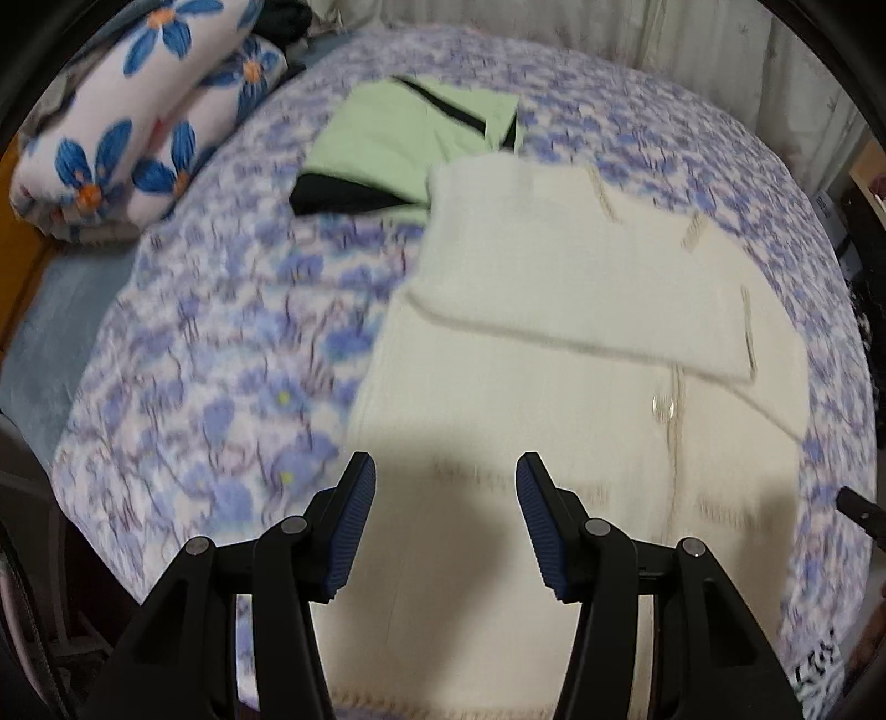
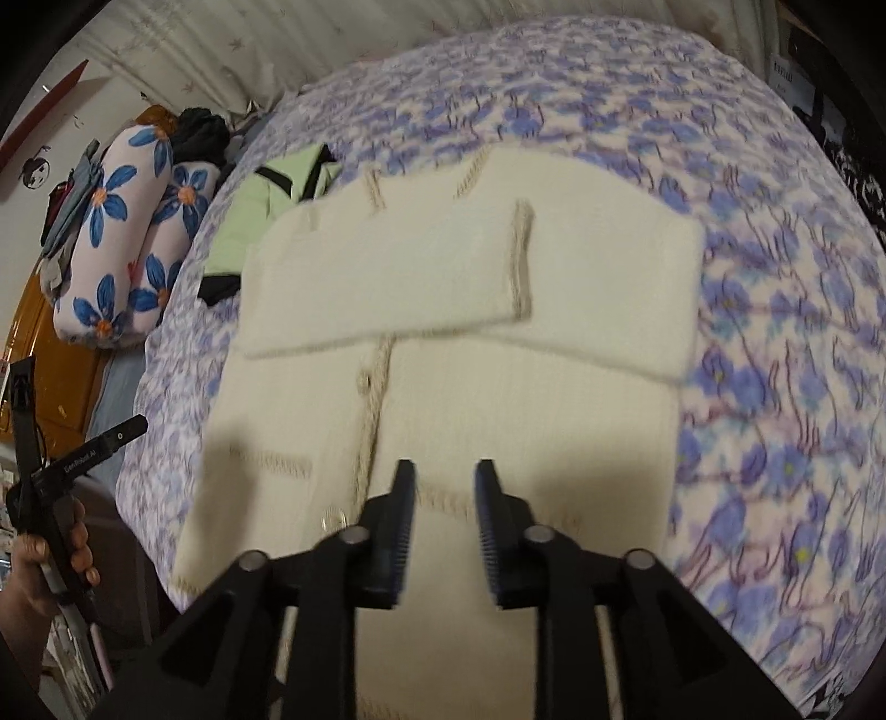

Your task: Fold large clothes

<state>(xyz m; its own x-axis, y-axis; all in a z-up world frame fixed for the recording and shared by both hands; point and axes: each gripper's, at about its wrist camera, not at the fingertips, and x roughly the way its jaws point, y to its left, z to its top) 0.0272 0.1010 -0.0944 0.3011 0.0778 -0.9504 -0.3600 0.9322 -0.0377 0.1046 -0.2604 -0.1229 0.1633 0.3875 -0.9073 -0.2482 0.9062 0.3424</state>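
A cream knitted cardigan (image 1: 554, 343) (image 2: 443, 332) lies flat on the bed, front up, with both sleeves folded across its chest. Beige trim runs down its button line. My left gripper (image 1: 446, 471) hangs above the cardigan's lower left part, its jaws open, nothing between the blue pads. My right gripper (image 2: 446, 471) hangs above the lower middle of the cardigan, jaws a small way apart, nothing between them. A folded light-green garment (image 1: 404, 138) (image 2: 260, 205) with black trim lies past the cardigan's far left corner.
A blue-flowered bedspread (image 1: 221, 343) (image 2: 775, 332) covers the bed. Two rolled floral pillows (image 1: 133, 127) (image 2: 127, 238) lie at the far left. In the right wrist view a hand (image 2: 39, 570) holds the other gripper's handle at the left. A pale curtain (image 2: 221, 50) hangs behind the bed.
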